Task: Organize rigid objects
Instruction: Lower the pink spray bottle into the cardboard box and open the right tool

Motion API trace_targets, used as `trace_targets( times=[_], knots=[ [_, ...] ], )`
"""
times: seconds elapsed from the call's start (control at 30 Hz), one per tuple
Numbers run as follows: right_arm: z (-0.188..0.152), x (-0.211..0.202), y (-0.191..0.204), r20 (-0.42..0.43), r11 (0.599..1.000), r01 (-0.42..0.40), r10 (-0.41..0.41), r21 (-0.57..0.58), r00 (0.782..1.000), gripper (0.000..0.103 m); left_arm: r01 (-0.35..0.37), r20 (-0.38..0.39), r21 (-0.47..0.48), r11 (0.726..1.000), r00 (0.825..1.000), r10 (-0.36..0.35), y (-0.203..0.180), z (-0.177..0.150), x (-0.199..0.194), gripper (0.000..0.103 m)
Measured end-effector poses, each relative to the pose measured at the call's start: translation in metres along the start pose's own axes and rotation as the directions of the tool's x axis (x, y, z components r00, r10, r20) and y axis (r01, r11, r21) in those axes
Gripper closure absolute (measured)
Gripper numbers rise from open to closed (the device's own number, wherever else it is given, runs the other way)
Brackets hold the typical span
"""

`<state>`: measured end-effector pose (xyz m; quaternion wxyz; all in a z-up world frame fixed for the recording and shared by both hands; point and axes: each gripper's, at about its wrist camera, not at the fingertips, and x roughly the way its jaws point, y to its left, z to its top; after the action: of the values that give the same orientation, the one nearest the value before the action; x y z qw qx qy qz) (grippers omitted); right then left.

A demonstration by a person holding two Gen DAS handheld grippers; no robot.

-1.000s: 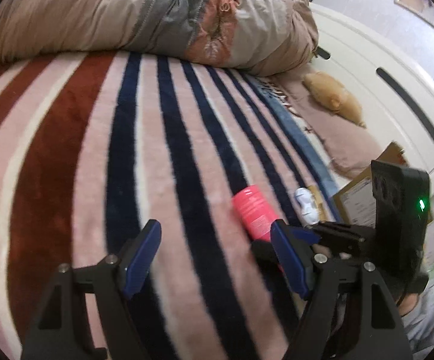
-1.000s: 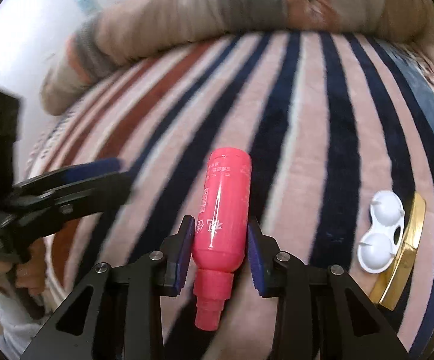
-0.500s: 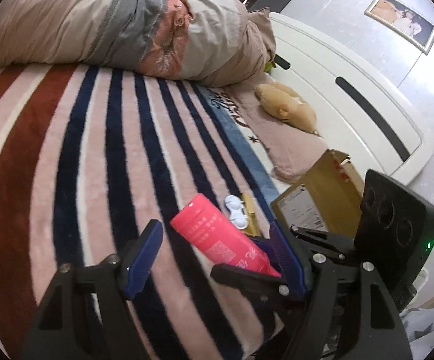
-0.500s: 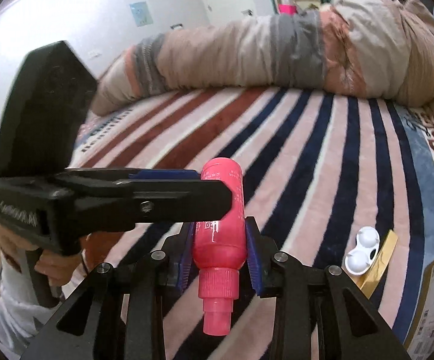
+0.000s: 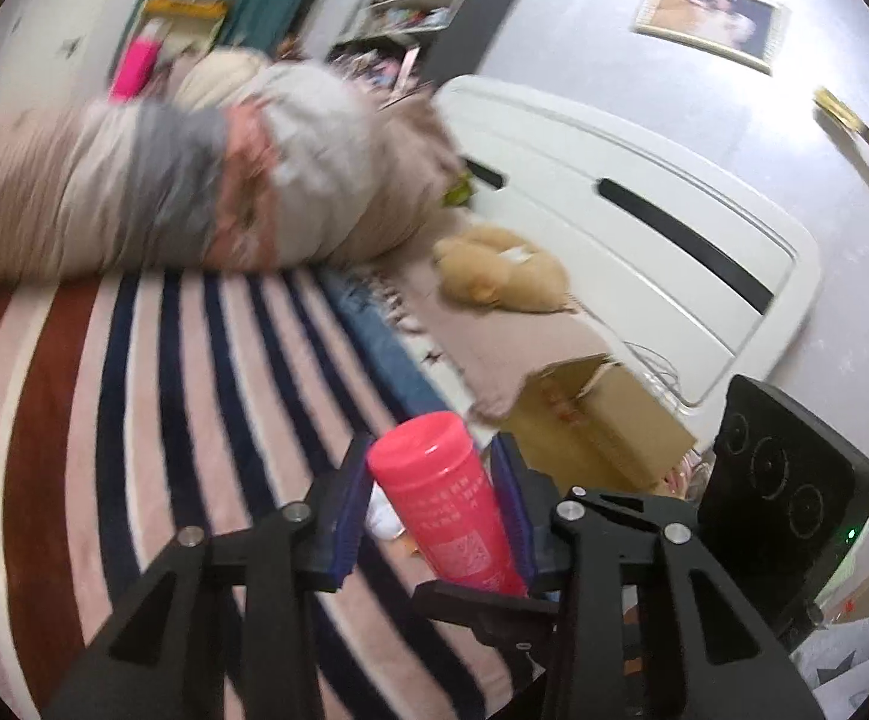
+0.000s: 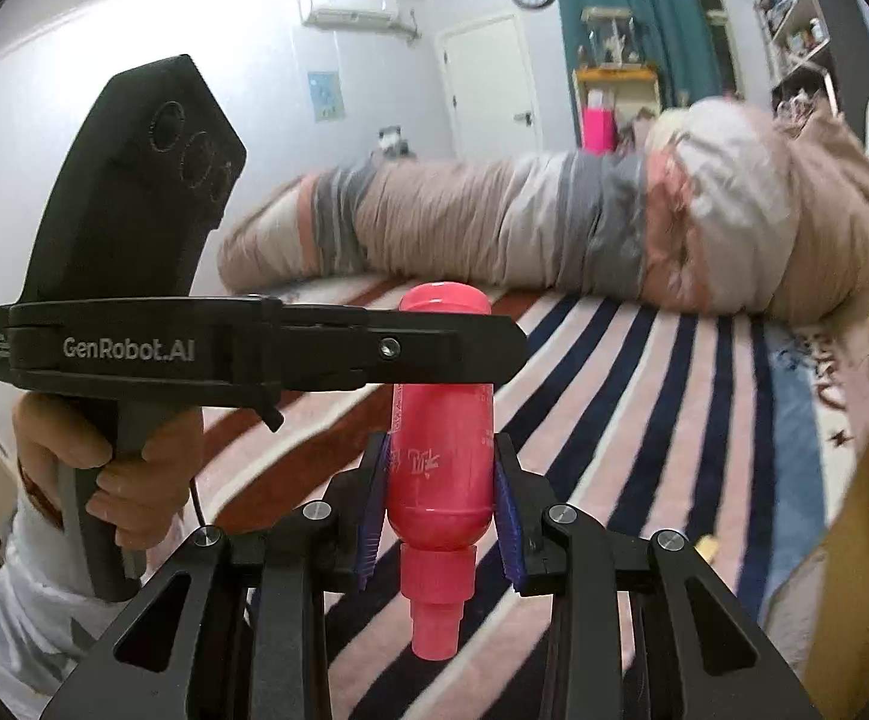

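A pink plastic bottle (image 6: 439, 468) is held in the air above the striped blanket, its neck toward the right wrist camera. My right gripper (image 6: 439, 510) is shut on its lower body near the neck. My left gripper (image 5: 431, 504) is closed around the bottle's upper body (image 5: 446, 504) from the side; it crosses the right wrist view as a black bar (image 6: 254, 348). A white contact lens case (image 5: 383, 516) lies on the blanket, mostly hidden behind the bottle.
An open cardboard box (image 5: 602, 432) stands at the blanket's right edge. A rolled duvet (image 6: 554, 228) lies across the far side. A tan plush toy (image 5: 500, 270) sits by the white headboard (image 5: 644, 228). The striped blanket (image 5: 134, 390) covers the bed.
Both grippers have lifted well above the blanket. My left gripper has closed from wide open onto the bottle's upper body. My right gripper has kept hold of the bottle.
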<state>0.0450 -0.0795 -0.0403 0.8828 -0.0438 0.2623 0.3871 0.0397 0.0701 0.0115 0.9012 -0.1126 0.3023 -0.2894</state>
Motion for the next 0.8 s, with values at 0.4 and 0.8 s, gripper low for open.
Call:
trace_targets(
  times=[0.4,0.8],
  knots=[
    [0.005,-0.127,-0.063,0.199,0.985,0.144,-0.160,0.091,0.967,0.075,0.112,-0.009,0.275,0.955,0.993,-0.114,-0.150,0.050,0.046,0.072],
    [-0.046,-0.134,-0.150,0.018,0.920,0.273,-0.289,0.282,0.957,0.075,0.158,-0.238,0.333,0.930,0.968,-0.079,-0.196,0.019,0.160,0.072]
  ],
)
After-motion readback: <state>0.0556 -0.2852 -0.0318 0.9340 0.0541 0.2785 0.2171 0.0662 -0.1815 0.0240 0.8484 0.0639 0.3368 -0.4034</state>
